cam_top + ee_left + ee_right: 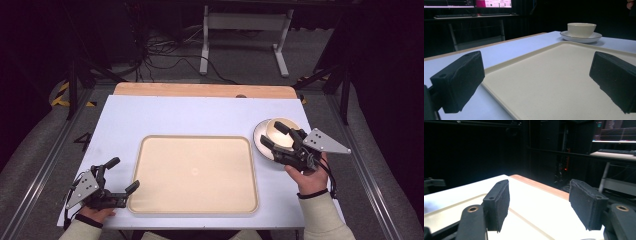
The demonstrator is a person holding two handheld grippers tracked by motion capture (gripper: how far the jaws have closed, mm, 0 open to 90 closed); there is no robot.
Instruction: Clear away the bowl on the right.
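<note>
A cream bowl [281, 128] stands on a white plate [259, 138] with a dark rim at the table's right side. My right gripper [270, 133] hovers over the bowl and plate, its jaws apart, and the right gripper view [539, 205] shows nothing between them. A large cream tray [195, 172] lies bare in the middle of the table. My left gripper [125, 173] rests open at the tray's front left corner, one jaw over the tray's rim. In the left gripper view the tray [554, 75] stretches ahead, with the bowl [581, 29] and plate [574, 38] beyond it.
The table [150, 115] has a pale blue top with a wooden strip [200, 90] along its far edge. Behind it are a white desk frame [245, 35] and cables on the floor. Dark metal rails run along both sides.
</note>
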